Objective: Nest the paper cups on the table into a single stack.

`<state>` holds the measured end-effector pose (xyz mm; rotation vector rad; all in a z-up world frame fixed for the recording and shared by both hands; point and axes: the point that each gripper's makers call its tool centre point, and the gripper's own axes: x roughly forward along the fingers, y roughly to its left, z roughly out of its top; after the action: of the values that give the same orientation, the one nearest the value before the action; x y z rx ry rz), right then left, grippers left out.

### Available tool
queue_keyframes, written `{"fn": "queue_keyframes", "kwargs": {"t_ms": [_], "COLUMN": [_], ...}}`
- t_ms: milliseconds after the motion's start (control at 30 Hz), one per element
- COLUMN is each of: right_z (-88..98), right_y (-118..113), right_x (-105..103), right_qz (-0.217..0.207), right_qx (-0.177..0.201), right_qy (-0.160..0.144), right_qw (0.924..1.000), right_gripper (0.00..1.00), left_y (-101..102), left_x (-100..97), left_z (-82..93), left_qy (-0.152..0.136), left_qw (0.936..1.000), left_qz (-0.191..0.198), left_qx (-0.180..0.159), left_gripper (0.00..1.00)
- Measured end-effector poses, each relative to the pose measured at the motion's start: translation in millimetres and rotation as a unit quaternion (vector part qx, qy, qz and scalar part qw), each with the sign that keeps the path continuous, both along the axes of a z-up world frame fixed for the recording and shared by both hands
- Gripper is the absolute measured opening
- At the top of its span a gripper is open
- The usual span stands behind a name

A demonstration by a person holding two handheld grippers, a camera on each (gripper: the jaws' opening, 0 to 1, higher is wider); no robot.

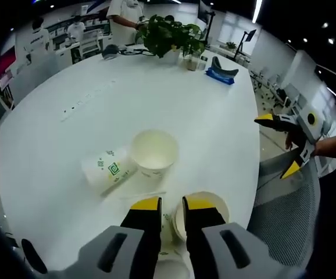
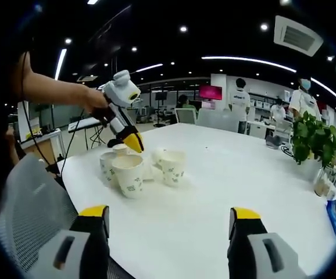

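Note:
Several white paper cups with green print stand on the round white table. In the left gripper view, one upright cup sits mid-table with a tipped-over cup beside it. My left gripper has its jaws nearly together across the rim wall of a nearer cup; another cup rim shows below. In the right gripper view, the left gripper dips into a cluster of cups, with one upright cup to the right. My right gripper is wide open and holds nothing; it also hangs off the table edge as the right gripper.
A potted plant and a blue object stand at the table's far side. A grey mesh chair sits at the near edge. People stand at desks beyond. In the right gripper view, the plant is on the right.

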<state>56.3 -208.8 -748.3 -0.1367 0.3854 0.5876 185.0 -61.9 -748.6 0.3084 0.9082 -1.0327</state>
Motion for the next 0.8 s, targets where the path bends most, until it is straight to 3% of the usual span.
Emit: {"fn": "queue_keyframes", "kwargs": {"t_ms": [400,800], "right_z": [-0.6,0.8], "right_y": [-1,-1], "right_x": [0,1], "right_qz": [-0.001,-0.003], "right_qx": [0.0,0.001], "right_qy": [0.0,-0.001], "right_qw": [1.0,1.0], "right_gripper": [0.85,0.85], "left_y": [-6,-12], "left_x": [25.4,55.2], "left_z": [0.7,-12.4], "left_qy": [-0.009,-0.001], "left_qw": [0.9987,0.9952], "left_qz": [0.045,0.092], "left_qx": [-0.02,-0.033], "left_gripper": [0.18,0.18]}}
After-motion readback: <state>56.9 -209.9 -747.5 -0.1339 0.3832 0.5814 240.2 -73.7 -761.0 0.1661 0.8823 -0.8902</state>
